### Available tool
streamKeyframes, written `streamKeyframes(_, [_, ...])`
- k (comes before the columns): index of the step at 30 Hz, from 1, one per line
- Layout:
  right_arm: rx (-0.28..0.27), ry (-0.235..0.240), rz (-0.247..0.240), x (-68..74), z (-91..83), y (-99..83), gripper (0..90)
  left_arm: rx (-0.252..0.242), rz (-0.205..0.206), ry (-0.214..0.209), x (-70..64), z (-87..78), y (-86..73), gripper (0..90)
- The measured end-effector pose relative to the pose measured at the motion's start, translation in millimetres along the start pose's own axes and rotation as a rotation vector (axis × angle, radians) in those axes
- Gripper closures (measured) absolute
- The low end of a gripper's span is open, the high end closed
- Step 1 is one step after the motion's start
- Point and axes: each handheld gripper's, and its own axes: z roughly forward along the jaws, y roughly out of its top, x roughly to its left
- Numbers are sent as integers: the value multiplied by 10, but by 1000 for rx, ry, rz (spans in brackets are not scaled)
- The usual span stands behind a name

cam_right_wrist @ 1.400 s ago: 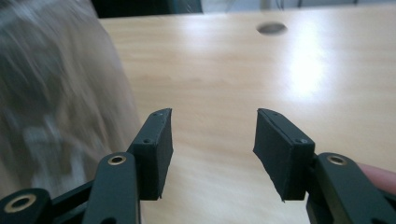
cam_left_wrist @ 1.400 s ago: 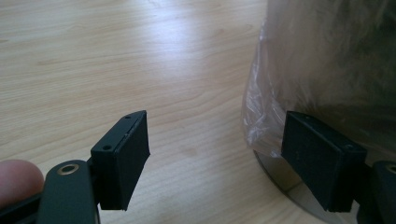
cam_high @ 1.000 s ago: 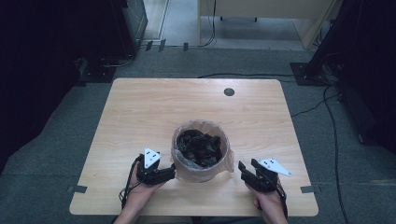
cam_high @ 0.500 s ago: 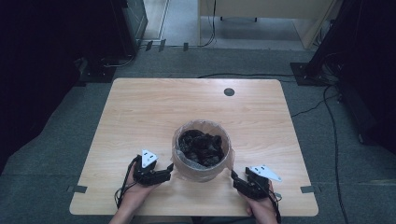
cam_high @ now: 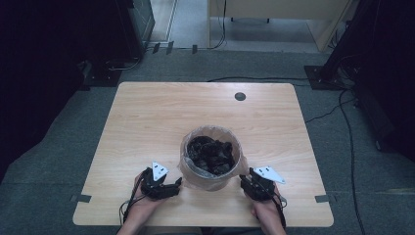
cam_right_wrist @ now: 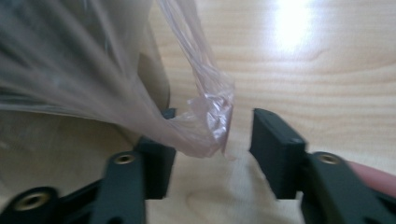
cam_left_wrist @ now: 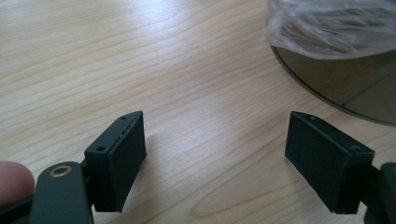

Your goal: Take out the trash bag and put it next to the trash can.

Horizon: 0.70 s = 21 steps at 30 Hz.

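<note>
A round bin (cam_high: 211, 157) lined with a clear plastic bag (cam_high: 188, 164) stands on the wooden table (cam_high: 161, 117) and holds dark crumpled material (cam_high: 211, 152). My left gripper (cam_high: 172, 186) sits low at the bin's left side. In the left gripper view this gripper (cam_left_wrist: 217, 128) is open wide over bare wood, with the bin's base (cam_left_wrist: 355, 88) ahead to the right. My right gripper (cam_high: 247, 183) is at the bin's right side. The right gripper (cam_right_wrist: 212, 135) is open, and a bunched flap of the bag (cam_right_wrist: 210, 123) hangs between its jaws, unclamped.
A dark round grommet hole (cam_high: 240, 96) lies near the table's far edge. Cables (cam_high: 342, 103) run over the grey carpet to the right. Dark equipment (cam_high: 58, 58) stands at the back left. The table's near edge runs just behind both hands.
My right gripper has slid left, up to the bin's side and the bag flap. My left gripper has barely shifted.
</note>
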Motion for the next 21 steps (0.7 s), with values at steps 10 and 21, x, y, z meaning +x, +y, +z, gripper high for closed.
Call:
streamKeyframes(10, [-68, 23, -3, -34, -35, 111, 884, -2, 14, -5, -98, -8, -35, 204])
streamKeyframes(21, [-213, 46, -21, -14, -224, 342, 891, -35, 49, -27, -222, -31, -47, 204])
